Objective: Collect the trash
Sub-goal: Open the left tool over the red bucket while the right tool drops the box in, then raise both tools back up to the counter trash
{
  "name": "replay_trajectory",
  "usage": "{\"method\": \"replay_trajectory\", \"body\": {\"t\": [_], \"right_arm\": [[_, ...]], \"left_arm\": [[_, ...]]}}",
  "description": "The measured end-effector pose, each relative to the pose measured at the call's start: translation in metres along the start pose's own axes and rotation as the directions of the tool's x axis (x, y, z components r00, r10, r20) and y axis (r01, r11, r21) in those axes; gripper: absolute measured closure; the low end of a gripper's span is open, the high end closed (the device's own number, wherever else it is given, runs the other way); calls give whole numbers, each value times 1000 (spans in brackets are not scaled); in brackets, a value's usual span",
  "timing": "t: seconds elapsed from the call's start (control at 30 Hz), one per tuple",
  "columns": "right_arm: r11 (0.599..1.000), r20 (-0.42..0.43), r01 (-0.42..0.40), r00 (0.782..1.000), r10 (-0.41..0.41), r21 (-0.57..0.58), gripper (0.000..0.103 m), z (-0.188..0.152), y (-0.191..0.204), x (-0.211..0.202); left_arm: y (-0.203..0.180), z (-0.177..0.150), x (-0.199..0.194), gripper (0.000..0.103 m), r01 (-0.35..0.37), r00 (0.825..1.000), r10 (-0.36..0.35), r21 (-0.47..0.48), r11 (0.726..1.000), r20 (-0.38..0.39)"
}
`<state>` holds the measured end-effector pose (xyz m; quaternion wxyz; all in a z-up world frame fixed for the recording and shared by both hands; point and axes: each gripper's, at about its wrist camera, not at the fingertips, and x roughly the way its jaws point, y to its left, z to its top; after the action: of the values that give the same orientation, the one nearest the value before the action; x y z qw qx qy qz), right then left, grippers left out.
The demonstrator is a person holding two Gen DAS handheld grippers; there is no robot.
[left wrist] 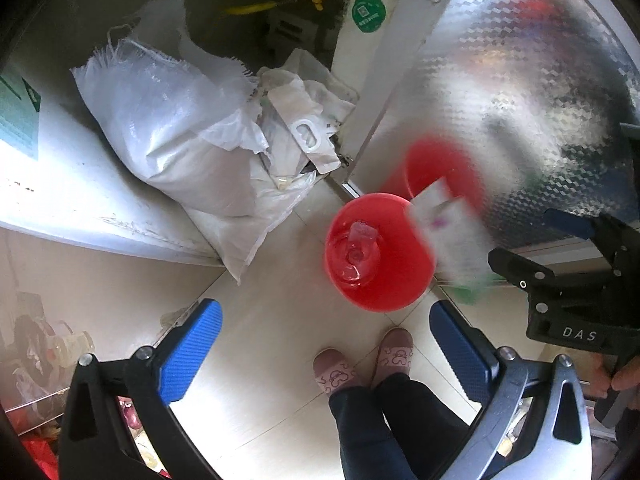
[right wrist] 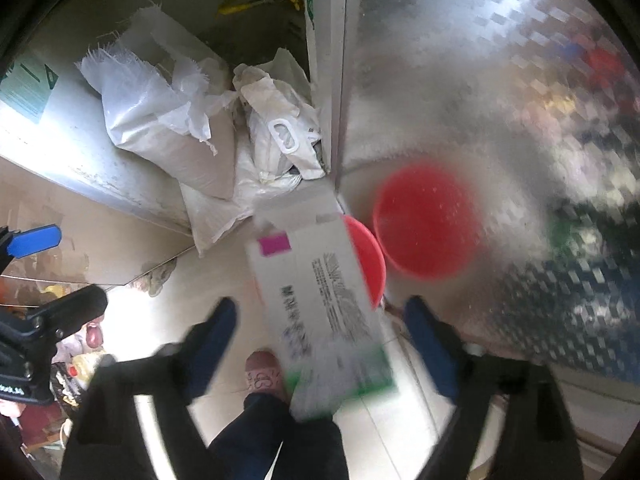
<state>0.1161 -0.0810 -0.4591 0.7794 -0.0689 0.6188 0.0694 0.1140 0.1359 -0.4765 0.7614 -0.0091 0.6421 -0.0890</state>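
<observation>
Bright glare on the floor tiles (left wrist: 276,344), dim upper corners, fisheye-bent edges, motion blur on the box (right wrist: 320,304)

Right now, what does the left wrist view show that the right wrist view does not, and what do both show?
Only the left wrist view shows the clear plastic bottle lying inside the red plastic bucket, and both pink slippers.

Only the right wrist view shows the printed text and magenta patch on the white cardboard box, which is between the open right tongs without touching the pads.

Both show the bucket, the box, the white woven sacks and the open left tongs.
</observation>
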Motion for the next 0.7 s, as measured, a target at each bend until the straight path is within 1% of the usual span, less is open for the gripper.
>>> {"method": "replay_trajectory", "body": {"t": [0.1,0.23,0.33,0.43,0.53,0.7], "right_arm": [[1000,5,9,1000,-9,-7,3,1,0,1],[1000,-5,-2,1000,2,2,3,2,2,-2],[1000,-3,-9,1000,9,0,3,1,4,-12],[1000,6,-20,1000,20,2,3,2,8,-28],[999,24,-36,999,35,3,3,3,12,-49],[998,66,-58,996,58,-2,3,5,20,-91]], "left_arm": [[0,-1,-1,0,-5,1000,5,-1,1000,9],[1,-2,-7,0,-19,1000,19,-3,1000,12],[2,0,-21,0,-15,1000,15,-12,1000,21],[1,2,-40,0,-26,999,26,-11,1000,39],[-1,3,-64,0,-57,997,57,-11,998,58],[-2,-1,-115,0,-47,994,49,-18,999,100]]}}
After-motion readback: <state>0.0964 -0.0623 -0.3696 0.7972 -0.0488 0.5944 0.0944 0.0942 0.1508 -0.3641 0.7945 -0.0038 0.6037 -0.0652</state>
